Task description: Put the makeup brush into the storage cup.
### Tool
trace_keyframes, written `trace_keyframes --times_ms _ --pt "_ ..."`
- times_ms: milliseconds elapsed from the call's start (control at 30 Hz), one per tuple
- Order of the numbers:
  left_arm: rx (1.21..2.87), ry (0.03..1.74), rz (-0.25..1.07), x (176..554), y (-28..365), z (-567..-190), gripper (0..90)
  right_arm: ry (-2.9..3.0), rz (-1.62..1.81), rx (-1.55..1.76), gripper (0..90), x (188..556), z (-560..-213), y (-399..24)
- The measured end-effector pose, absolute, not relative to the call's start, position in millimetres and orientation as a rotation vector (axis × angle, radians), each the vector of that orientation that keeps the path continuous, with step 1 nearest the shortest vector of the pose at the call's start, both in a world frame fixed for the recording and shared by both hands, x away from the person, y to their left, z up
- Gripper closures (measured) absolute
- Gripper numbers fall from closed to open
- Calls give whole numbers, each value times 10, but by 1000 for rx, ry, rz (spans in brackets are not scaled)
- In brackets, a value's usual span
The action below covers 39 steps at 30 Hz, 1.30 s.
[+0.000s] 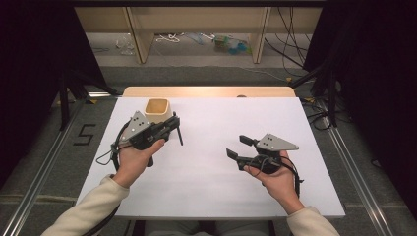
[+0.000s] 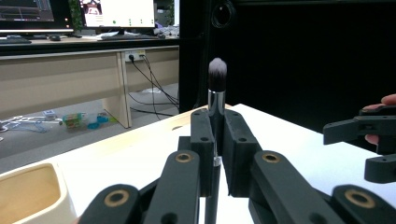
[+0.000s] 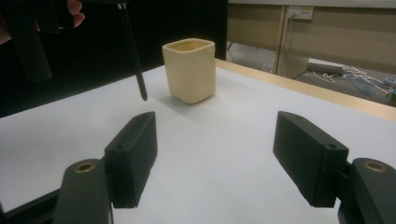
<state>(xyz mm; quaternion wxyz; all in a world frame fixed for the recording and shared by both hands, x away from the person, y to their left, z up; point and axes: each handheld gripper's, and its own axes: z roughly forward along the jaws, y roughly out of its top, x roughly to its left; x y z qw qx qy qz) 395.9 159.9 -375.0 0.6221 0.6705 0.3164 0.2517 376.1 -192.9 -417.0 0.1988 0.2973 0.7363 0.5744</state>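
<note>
My left gripper is shut on a makeup brush and holds it upright above the white table, its black handle pointing down. In the left gripper view the jaws clamp the brush at its silver ferrule, with the dark bristles on top. A cream square cup stands just behind the left gripper, empty as far as I see. The cup stands upright beside the hanging brush handle. My right gripper hovers open at the table's right, with nothing between its jaws.
The cup's rim lies low on the left in the left gripper view. The table's wooden far edge runs beyond the white sheet. Desk legs and cables lie on the floor behind. Black curtains flank both sides.
</note>
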Motion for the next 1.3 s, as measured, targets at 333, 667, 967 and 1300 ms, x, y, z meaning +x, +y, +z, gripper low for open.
trace_keyframes --times_ms 333,667,967,1300 --pt "1613 587 744 4088 1770 -3671 839 2022 1619 849 306 3737 -4161 -2102" --pt "1604 597 748 4115 1833 -3647 839 2000 1626 922 305 3680 -4146 -2276" --pt "1614 598 760 4158 1893 -3651 839 1977 1599 943 305 3649 -4151 -2422" --pt "1622 606 781 4200 1953 -3656 839 1963 1603 959 302 3611 -4165 -2486"
